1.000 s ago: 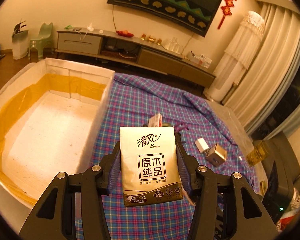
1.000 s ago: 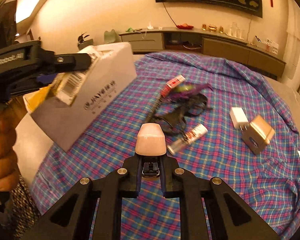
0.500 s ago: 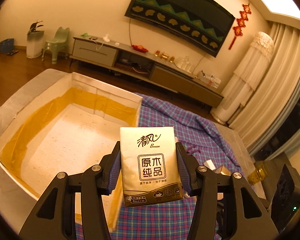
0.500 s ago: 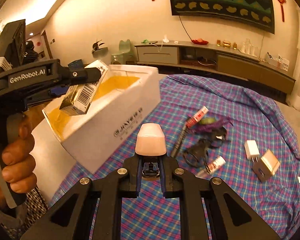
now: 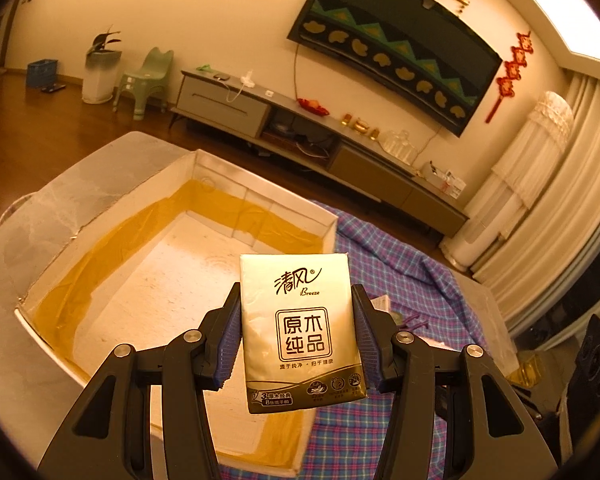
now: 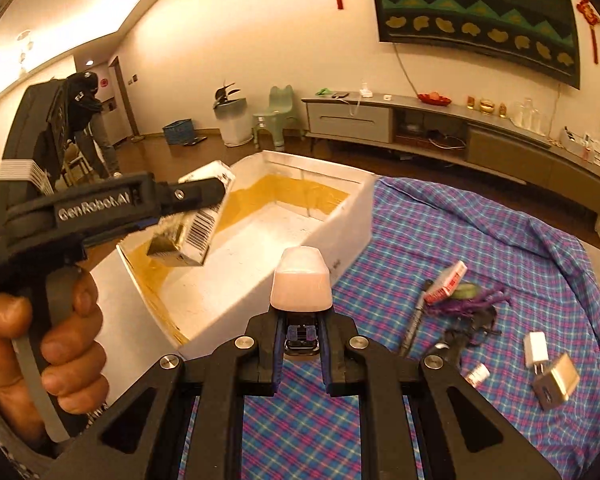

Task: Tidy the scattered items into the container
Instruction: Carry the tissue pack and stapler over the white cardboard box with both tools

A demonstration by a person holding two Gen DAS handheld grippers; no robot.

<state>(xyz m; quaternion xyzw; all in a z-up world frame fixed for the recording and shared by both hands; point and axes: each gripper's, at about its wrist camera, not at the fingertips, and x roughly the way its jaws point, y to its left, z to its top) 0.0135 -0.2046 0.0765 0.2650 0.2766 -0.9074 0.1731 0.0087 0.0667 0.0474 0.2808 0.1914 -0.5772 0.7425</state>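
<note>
The left gripper (image 5: 298,332) is clamped on a pack of tissues (image 5: 300,330), its blue-padded fingers (image 5: 230,338) pressing both long edges, and it holds the pack in the air above the open white box (image 5: 100,216), whose inner walls are lined with yellow tape. From the right wrist view the same left gripper (image 6: 198,208) is seen from the side, the person's left hand (image 6: 40,344) wrapped round its handle, and the tissue pack (image 6: 198,226) hangs tilted over the near left part of the box (image 6: 340,240). The right gripper (image 6: 300,344) is closed tight on a small item with a pale pink cap (image 6: 302,280) that stands upright between its fingers, held near the box's right wall. To the right of the box, on the plaid cloth (image 6: 480,240), lie the loose things: a black marker (image 6: 414,322), a red and white tube (image 6: 446,282) touching a purple tangle (image 6: 472,300), a dark tangled strap (image 6: 468,330) just beside them, a small bottle (image 6: 476,372) nearer, and at the far right a white charger (image 6: 536,350) next to a metallic cube-shaped box (image 6: 558,380). A long media cabinet (image 6: 440,120) runs along the far wall.
</note>
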